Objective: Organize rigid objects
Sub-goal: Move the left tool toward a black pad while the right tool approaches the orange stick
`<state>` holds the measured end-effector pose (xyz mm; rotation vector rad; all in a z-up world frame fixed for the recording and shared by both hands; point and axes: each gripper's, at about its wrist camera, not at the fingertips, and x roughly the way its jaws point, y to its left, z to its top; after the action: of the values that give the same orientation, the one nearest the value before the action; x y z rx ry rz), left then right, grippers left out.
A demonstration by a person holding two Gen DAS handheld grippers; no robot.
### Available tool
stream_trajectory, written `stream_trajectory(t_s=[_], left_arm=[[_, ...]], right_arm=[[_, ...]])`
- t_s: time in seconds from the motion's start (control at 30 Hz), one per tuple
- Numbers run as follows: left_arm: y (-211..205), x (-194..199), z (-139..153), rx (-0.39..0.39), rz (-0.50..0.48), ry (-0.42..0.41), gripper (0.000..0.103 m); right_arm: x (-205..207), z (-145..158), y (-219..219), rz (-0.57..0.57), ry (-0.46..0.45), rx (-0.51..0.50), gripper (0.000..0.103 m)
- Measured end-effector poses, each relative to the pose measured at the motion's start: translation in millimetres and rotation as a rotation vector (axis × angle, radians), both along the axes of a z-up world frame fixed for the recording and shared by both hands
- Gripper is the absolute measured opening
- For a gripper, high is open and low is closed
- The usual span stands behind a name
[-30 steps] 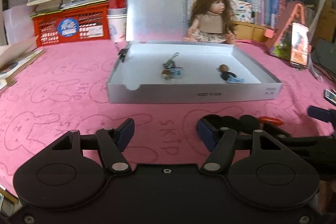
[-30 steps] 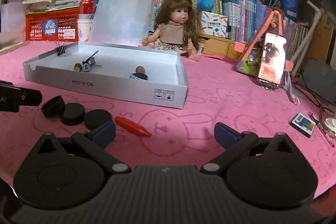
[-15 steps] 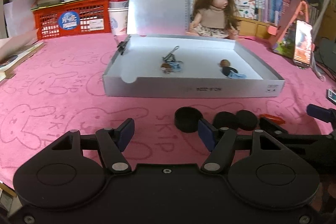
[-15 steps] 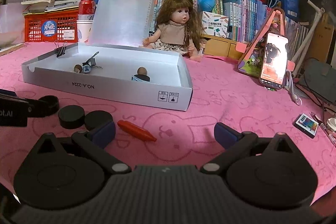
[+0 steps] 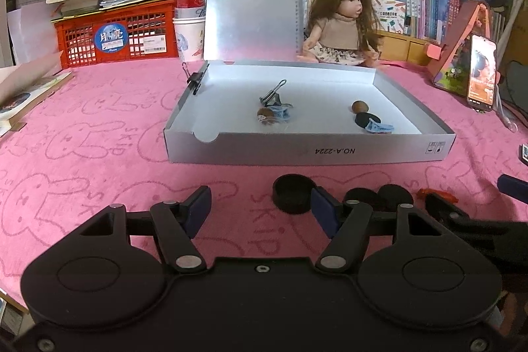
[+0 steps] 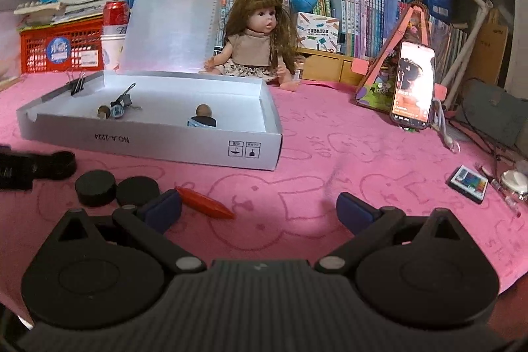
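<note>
doll: sits behind the box
phone: stands upright, screen lit
red crate: under stacked books

Three black round caps lie on the pink surface before the shallow white box, a red pointed piece beside them. Inside the open box rest a binder clip, a brown knob and small blue-trimmed pieces.

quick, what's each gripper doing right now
Left gripper: open, holding nothing.
Right gripper: open, holding nothing.
</note>
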<state>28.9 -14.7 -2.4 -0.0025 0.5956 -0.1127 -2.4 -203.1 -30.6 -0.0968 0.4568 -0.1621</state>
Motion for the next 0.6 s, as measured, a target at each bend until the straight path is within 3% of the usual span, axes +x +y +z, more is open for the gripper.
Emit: stream_trajectory(t_s=[0.3, 0.47, 0.6], left_arm=[[-2.0, 2.6, 0.1, 0.001, -0.003, -0.001, 0.065], [-5.5, 5.0, -1.6, 0.003, -0.015, -0.004, 0.061], [-8.7, 7.0, -2.8, 0.008, -0.024, -0.010, 0.058]], right_arm=[[-2.1, 0.6, -17.4, -0.049, 0.013, -0.037, 0.103], [-7.0, 4.8, -24.1, -0.089, 0.010, 0.066, 0.102], [-15.2, 5.8, -16.1, -0.075, -0.019, 0.139, 0.096]])
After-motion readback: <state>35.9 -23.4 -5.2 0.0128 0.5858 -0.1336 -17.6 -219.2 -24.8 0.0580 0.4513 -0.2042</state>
